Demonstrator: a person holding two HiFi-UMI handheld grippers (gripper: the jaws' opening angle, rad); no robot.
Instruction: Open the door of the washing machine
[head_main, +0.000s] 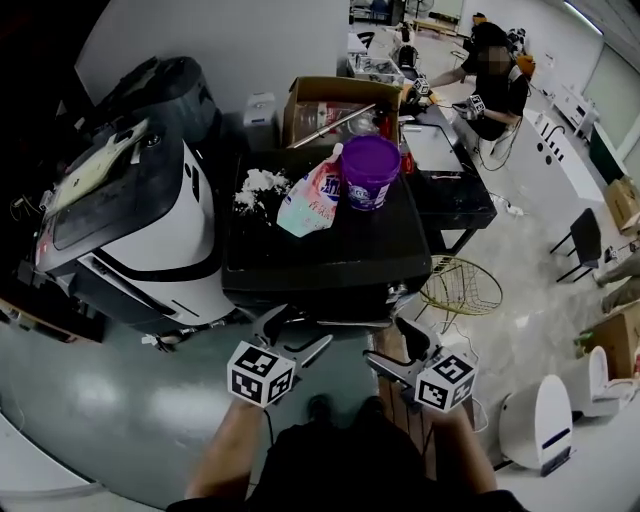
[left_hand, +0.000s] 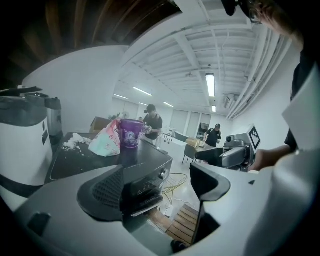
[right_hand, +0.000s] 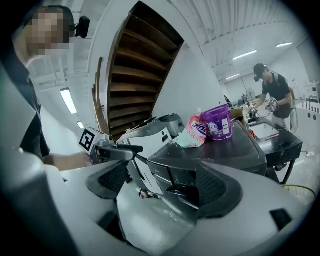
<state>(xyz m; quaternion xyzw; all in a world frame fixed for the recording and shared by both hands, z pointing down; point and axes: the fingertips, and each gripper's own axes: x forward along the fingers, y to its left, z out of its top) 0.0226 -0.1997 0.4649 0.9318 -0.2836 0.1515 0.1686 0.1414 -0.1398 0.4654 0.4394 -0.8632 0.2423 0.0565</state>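
Washing machine (head_main: 320, 250): door out of sight. Left claw (head_main: 296, 332), right claw (head_main: 392, 348): both agape, empty, near its front. Advised: lower one, find the handle, then close.

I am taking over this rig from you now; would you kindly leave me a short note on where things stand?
Left tool: open, empty, held low facing the washing machine.
Right tool: open, empty, alongside the left one and aimed at the machine's front.
On the machine's top: purple tub, detergent pouch, white powder.
Done: nothing yet; neither tool seems to touch the machine.
Left: the door itself is not in view; find its handle, grip and pull it open.
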